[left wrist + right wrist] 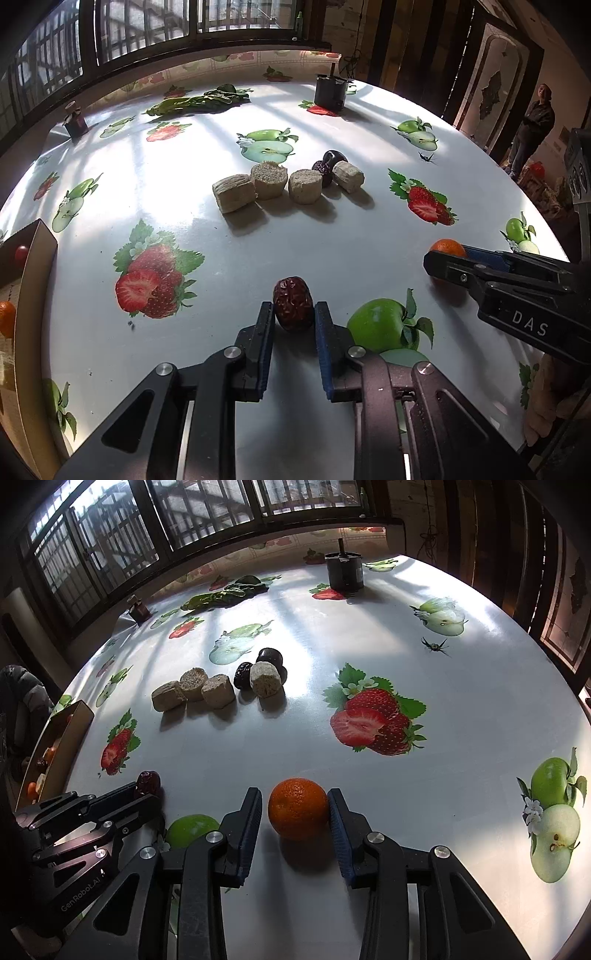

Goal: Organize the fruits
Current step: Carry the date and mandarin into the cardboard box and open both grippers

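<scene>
A wrinkled red date [293, 302] lies on the table between the fingers of my left gripper [294, 314]; the pads touch or nearly touch its sides. It also shows in the right wrist view [148, 781]. A small orange [298, 808] sits between the fingers of my right gripper [294, 805]; the right pad touches it, a narrow gap shows on the left. The orange also shows in the left wrist view [447, 248]. A cardboard box [35, 280] with fruit stands at the left table edge.
Several beige cylinder pieces [269, 181] with dark dates and a dark round fruit [334, 158] lie mid-table. Leafy greens [201, 99], a small jar [75, 122] and a black cylinder [330, 92] stand at the far side. A person [532, 125] stands at the right.
</scene>
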Action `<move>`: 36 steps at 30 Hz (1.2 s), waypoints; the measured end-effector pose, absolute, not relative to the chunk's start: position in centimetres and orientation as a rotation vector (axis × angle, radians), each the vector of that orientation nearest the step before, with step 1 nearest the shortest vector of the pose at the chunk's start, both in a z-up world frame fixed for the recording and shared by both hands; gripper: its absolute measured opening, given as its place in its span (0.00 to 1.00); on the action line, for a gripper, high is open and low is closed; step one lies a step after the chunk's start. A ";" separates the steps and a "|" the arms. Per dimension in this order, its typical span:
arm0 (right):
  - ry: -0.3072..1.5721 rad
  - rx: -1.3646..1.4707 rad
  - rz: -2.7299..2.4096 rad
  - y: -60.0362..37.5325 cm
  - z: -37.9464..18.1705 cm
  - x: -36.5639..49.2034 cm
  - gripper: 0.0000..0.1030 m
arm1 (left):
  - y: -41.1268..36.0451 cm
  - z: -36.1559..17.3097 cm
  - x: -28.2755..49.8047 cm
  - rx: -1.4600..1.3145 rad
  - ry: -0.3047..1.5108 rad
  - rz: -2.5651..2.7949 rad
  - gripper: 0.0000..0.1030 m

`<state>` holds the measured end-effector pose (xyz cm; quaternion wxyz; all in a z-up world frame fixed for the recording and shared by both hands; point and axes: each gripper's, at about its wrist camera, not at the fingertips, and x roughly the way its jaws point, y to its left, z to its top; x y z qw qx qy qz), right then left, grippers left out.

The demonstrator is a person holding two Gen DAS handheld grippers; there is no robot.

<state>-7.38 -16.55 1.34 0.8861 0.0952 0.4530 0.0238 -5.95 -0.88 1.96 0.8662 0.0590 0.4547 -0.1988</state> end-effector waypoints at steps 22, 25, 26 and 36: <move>0.818 0.115 0.171 -9.2 6.7 -10.8 0.33 | 16.8 7.9 -11.0 -0.184 0.802 -0.161 0.20; 0.806 0.099 0.226 -6.6 7.6 -10.6 0.33 | 20.4 7.6 -11.3 -0.236 0.815 -0.095 0.20; 0.803 0.095 0.249 -5.6 7.9 -10.3 0.33 | 21.6 7.5 -11.5 -0.244 0.818 -0.068 0.20; 0.795 0.013 0.581 9.8 8.1 -8.6 0.33 | 31.5 4.5 -12.2 -0.285 0.867 0.170 0.20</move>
